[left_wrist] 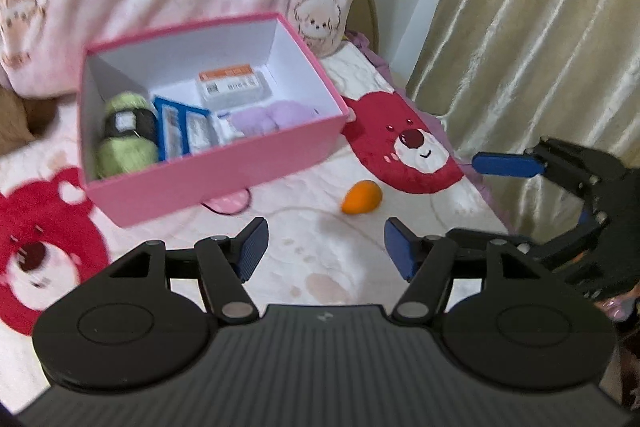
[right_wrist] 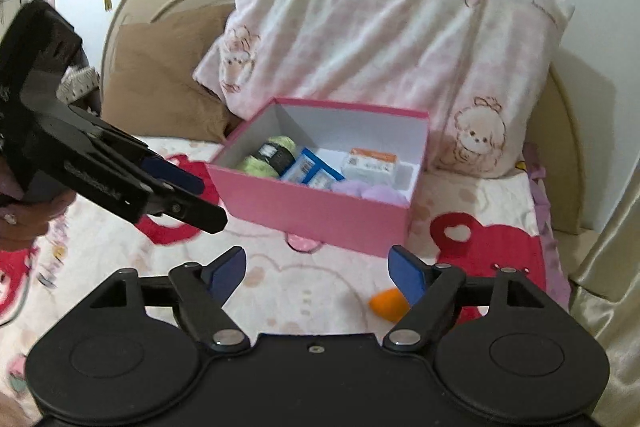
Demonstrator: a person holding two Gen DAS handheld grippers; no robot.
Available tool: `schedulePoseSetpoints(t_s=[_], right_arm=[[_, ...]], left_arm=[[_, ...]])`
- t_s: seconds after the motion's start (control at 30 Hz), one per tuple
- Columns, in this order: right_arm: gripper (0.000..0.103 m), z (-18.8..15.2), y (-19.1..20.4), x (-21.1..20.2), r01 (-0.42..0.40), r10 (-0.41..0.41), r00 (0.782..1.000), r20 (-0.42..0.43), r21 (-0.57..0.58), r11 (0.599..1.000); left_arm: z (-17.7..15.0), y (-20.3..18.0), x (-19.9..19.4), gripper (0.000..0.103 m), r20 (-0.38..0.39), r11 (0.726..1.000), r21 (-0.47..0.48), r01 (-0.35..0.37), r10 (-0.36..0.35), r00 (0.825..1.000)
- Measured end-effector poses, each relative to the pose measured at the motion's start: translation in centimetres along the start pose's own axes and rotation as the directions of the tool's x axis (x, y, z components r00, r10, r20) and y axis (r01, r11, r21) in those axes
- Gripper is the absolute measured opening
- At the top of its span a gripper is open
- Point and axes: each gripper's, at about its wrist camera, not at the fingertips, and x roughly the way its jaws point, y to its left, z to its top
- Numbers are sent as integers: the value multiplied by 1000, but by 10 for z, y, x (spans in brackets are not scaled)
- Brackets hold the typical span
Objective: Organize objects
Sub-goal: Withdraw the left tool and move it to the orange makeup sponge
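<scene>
While both tongs, left (left_wrist: 326, 247) and right (right_wrist: 318, 273), gape empty, pink box (left_wrist: 224, 183) on bed (left_wrist: 320, 259), orange sponge (left_wrist: 361, 202) beside, yarn (left_wrist: 126, 135) inside

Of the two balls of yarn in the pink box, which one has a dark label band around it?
The green yarn ball at the box's left end wears a dark band with a white label. The lilac yarn has no band.

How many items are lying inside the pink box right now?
4 at least: a green yarn ball at the left end, a blue packet beside it, a white labelled case toward the back, and purple yarn at the right front. The box wall may hide more.
</scene>
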Motion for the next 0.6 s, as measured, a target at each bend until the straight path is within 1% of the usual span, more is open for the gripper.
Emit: schedulePoseSetpoints(t_s=[0.03,0.1,0.17,0.2,0.33,0.37,0.43,0.47,0.53,0.6], right_arm=[[86,-5,0,4,22,-22,1000,-1,-15,1000],[90,-16,1,15,102,-102,995,11,-69,992],[92,-27,-1,26,167,-166,986,20,-109,980],[93,-31,-3,32,181,-181,983,14,-116,977],[93,-42,-14,58,178,-182,983,-22,-125,976],[92,-45,-16,64,178,-182,983,-26,-124,976],[92,-51,-19,79,187,-194,980,-48,-126,974],[92,-53,-21,86,190,-199,978,-62,-126,974],[92,-58,-24,98,199,-208,975,-83,-110,974],[91,-62,-29,108,211,-217,972,-91,-67,975]], left_arm=[[-2,1,10,63,-16,999,-34,-2,1,1000],[-6,2,28,62,-36,997,-71,-5,3,999],[-11,2,44,62,-30,996,-82,-23,20,999],[-13,2,52,62,-27,996,-83,-31,29,999],[-18,0,77,63,11,996,-89,-30,31,999],[-19,-2,81,63,21,996,-76,-37,38,999],[-20,-8,93,63,31,997,-25,-78,79,996],[-19,-10,98,64,34,996,-10,-86,87,996],[-19,-12,109,67,23,997,-6,-71,71,997],[-20,-14,118,67,14,999,-9,-51,51,999]])
